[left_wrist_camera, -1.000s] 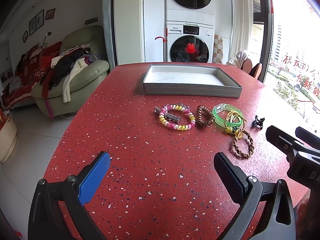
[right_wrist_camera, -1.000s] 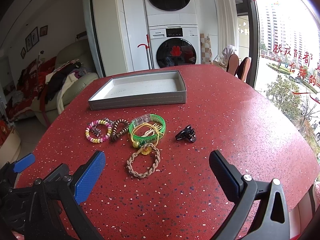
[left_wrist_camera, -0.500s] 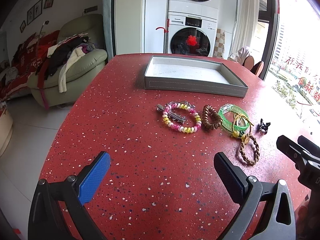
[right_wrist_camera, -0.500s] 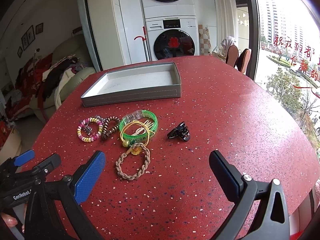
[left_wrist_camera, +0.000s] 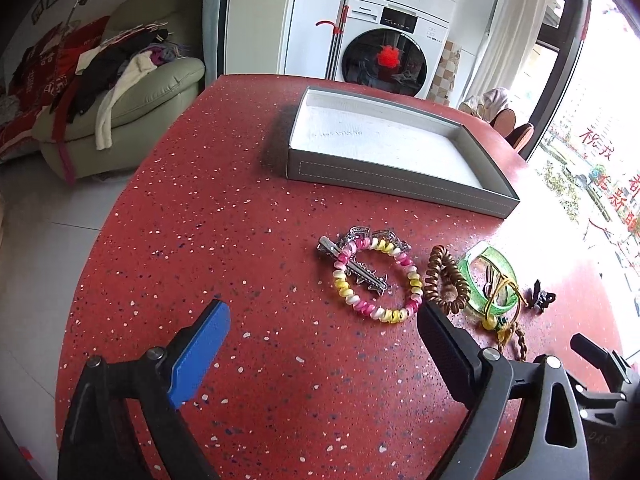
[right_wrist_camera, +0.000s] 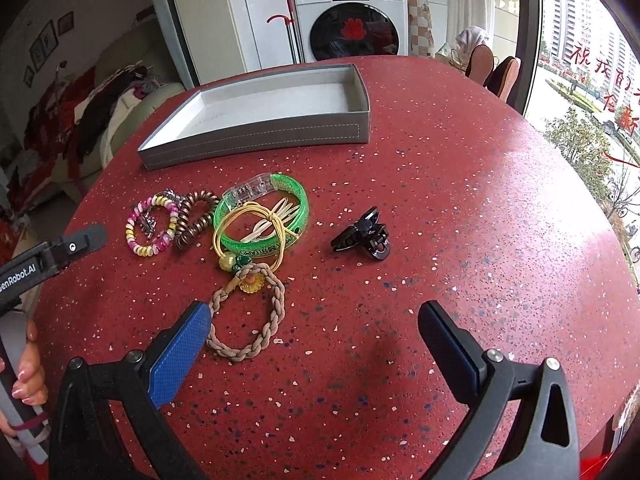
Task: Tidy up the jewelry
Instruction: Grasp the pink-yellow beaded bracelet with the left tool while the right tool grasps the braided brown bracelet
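Note:
Jewelry lies in a row on the red speckled table (left_wrist_camera: 240, 240). A pink-yellow bead bracelet (left_wrist_camera: 416, 280) (right_wrist_camera: 134, 236) lies around a silver hair clip (left_wrist_camera: 356, 268). Right of it are a brown coil hair tie (left_wrist_camera: 446, 280) (right_wrist_camera: 194, 216), a green bangle (left_wrist_camera: 506, 264) (right_wrist_camera: 298, 200) with a yellow hair band (right_wrist_camera: 240, 216), a braided beige bracelet (right_wrist_camera: 276, 312) and a black claw clip (right_wrist_camera: 364, 234) (left_wrist_camera: 540, 300). An empty grey tray (left_wrist_camera: 400, 180) (right_wrist_camera: 256, 136) sits behind. My left gripper (left_wrist_camera: 324, 344) is open, just short of the bead bracelet. My right gripper (right_wrist_camera: 314, 344) is open, its left finger beside the braided bracelet.
A green sofa (left_wrist_camera: 132, 100) piled with clothes stands left of the table. A stacked washer and dryer (left_wrist_camera: 384, 56) stand behind it. Chairs (right_wrist_camera: 492, 68) and a bright window are at the right. The table edge curves close on the left and right.
Both grippers have moved forward and down toward the jewelry, which now looks larger and nearer. Both stay open. Nothing on the table has moved.

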Motion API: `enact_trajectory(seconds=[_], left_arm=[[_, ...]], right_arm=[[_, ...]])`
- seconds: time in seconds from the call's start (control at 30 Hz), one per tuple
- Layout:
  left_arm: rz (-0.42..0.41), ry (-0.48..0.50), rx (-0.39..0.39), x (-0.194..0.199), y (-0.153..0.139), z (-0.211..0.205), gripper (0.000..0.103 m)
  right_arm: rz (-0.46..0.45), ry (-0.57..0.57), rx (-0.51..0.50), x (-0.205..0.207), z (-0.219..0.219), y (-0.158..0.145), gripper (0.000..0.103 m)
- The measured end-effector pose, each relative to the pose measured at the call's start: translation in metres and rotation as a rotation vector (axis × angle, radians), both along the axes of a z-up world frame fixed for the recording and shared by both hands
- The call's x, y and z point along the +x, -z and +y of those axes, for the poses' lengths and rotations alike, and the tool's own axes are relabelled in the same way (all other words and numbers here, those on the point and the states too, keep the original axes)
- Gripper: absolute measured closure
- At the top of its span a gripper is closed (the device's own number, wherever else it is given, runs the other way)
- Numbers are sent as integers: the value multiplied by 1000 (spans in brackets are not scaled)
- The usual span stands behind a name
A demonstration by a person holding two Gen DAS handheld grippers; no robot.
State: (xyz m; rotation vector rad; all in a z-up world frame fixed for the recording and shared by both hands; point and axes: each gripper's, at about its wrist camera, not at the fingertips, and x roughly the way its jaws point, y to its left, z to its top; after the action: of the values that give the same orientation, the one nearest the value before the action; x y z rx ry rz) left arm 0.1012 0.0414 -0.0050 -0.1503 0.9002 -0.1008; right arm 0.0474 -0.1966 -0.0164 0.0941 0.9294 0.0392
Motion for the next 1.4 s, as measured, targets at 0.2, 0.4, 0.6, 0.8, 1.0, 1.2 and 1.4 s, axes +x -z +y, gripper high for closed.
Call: enact_trajectory(seconds=[0.2, 0.4, 0.6, 0.8, 1.0, 1.2, 1.4], left_arm=[[39, 9, -3, 22, 7, -5, 8], [88, 18, -3, 37, 17, -11, 19], [95, 40, 33, 41, 21, -19, 43], [94, 62, 52, 42, 21, -23, 73], [78, 79, -11, 36, 16, -13, 74], [38, 111, -69, 28, -4, -6, 75], [7, 134, -107, 33, -29, -7, 75]], right_arm=[[49, -44, -38, 12, 10, 7, 13], [73, -75, -95, 20, 17, 9, 32], [81, -115, -129, 20, 26, 7, 45], [86, -153, -123, 19, 33, 4, 81], [66, -149, -47, 18, 24, -1, 95], [22, -122, 61, 24, 1, -24, 95], [-18, -108, 126, 40, -14, -49, 95]])
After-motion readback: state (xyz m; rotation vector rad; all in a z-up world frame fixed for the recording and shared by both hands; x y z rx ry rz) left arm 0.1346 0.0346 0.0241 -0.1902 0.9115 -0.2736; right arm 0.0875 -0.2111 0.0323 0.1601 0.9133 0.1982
